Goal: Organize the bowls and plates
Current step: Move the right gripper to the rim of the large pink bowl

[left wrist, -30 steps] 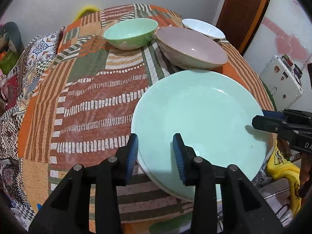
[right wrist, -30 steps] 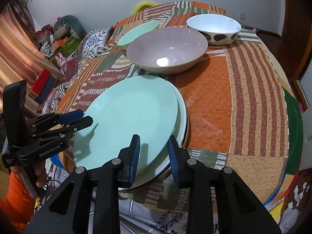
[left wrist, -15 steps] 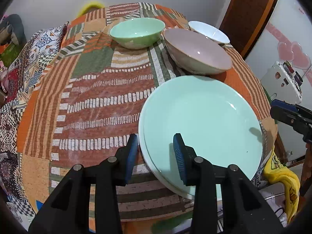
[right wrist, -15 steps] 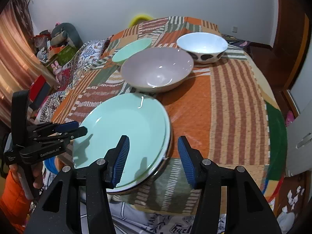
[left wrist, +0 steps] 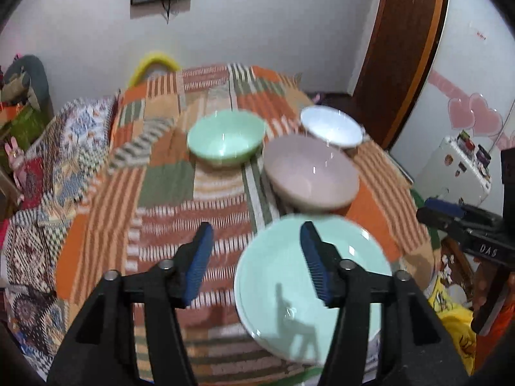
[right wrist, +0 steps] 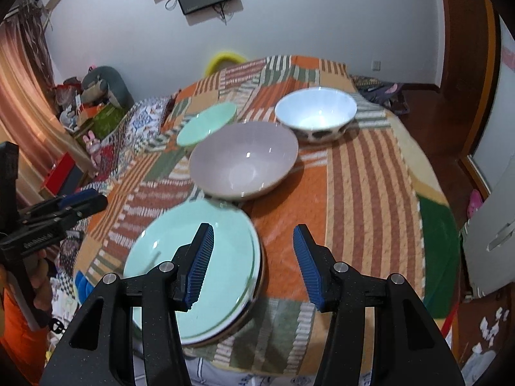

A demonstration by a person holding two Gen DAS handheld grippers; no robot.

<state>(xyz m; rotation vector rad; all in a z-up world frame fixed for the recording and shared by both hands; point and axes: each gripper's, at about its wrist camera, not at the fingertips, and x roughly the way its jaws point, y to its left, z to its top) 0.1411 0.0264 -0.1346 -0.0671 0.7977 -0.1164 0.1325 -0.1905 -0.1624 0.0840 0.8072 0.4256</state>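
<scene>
Three bowls stand on the patchwork striped cloth — a mint-green glossy bowl, a wide mauve-grey bowl and a white bowl with dark patches on its outside — and near the front edge lies one stack of round plates, its top a pale green plate with at least one white rim showing beneath. Against a second ago, the left gripper and right gripper sit higher above the stack — no longer at the plate's rim. Both have just spread their blue-padded fingers and hold nothing.
</scene>
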